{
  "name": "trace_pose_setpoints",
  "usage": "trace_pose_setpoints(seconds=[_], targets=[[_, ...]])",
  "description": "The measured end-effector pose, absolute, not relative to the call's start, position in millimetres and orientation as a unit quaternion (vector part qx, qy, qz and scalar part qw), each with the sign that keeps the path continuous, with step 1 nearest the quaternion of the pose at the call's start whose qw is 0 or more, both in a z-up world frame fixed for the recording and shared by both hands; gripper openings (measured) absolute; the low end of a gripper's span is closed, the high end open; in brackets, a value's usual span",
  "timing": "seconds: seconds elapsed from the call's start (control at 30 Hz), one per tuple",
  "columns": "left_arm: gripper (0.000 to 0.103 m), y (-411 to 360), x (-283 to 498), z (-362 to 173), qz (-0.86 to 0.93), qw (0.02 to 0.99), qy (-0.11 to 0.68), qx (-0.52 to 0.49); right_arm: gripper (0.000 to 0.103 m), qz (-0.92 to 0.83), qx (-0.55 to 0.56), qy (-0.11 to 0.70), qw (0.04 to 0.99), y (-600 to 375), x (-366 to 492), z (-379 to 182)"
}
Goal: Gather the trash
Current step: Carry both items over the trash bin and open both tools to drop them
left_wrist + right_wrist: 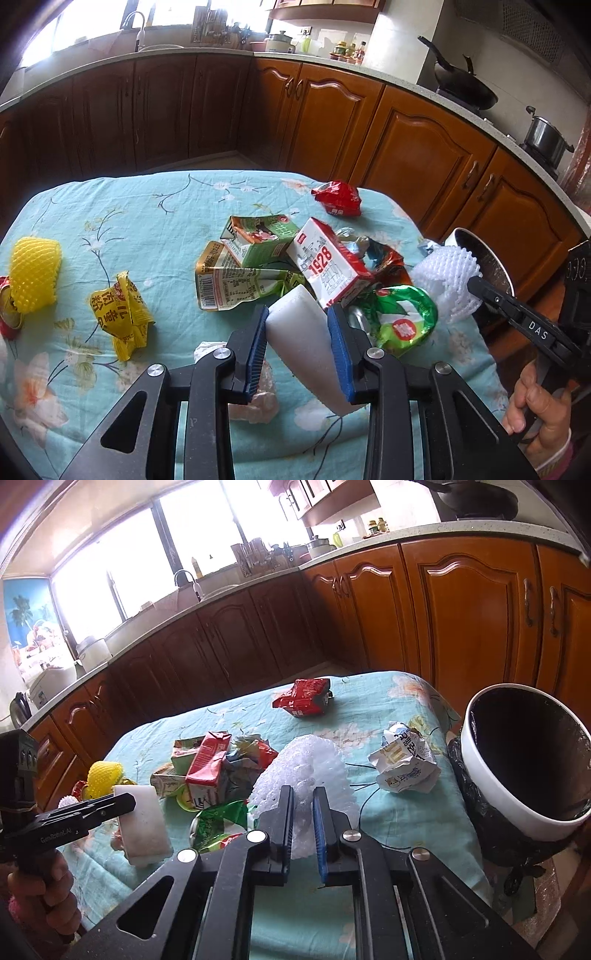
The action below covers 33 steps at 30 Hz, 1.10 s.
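- Your left gripper [297, 325] is clamped on a white foam block [301, 343], the blue pads pressing both its sides, so the piece looks ready to carry off the table.
- Your right gripper [303, 808] has its jaws nearly together, pinching a white foam fruit net [303, 764] that bulges out ahead of the fingers; the soft mesh crushes, which is why the gap is so narrow.
- At the table's right edge stands the bin [524, 760], white-rimmed with a black liner, its mouth tilted toward you, probably where both pieces go.
- On the floral tablecloth [147, 221] the rest of the trash waits: a red-and-white carton [328, 266] reading "1928", a flattened green carton [258, 236], a yellow wrapper [122, 317] with Chinese print, a yellow foam net [35, 273].
- On the right gripper's finger, seen from the left wrist, you can read "DAS".
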<state>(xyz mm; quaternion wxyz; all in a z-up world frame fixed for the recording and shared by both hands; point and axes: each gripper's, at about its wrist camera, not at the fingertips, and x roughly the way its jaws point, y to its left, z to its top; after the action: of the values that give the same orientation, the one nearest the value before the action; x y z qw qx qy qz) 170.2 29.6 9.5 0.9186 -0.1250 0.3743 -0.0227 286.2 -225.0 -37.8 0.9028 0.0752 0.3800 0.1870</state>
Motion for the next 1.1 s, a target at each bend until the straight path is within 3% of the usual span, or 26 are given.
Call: trace_pose_setpoints(seconds=[0.53, 1.1], targets=[[0.032, -22, 173, 45, -0.102, 0.93, 0.339, -0.1, 0.01, 0.154, 0.112, 0.338, 0.922, -276, 254, -5], [0.032, -115, 268, 26, -0.183, 0.916, 0.351, -0.069, 0.01, 0.043, 0.124, 0.326, 0.936, -372, 267, 4]])
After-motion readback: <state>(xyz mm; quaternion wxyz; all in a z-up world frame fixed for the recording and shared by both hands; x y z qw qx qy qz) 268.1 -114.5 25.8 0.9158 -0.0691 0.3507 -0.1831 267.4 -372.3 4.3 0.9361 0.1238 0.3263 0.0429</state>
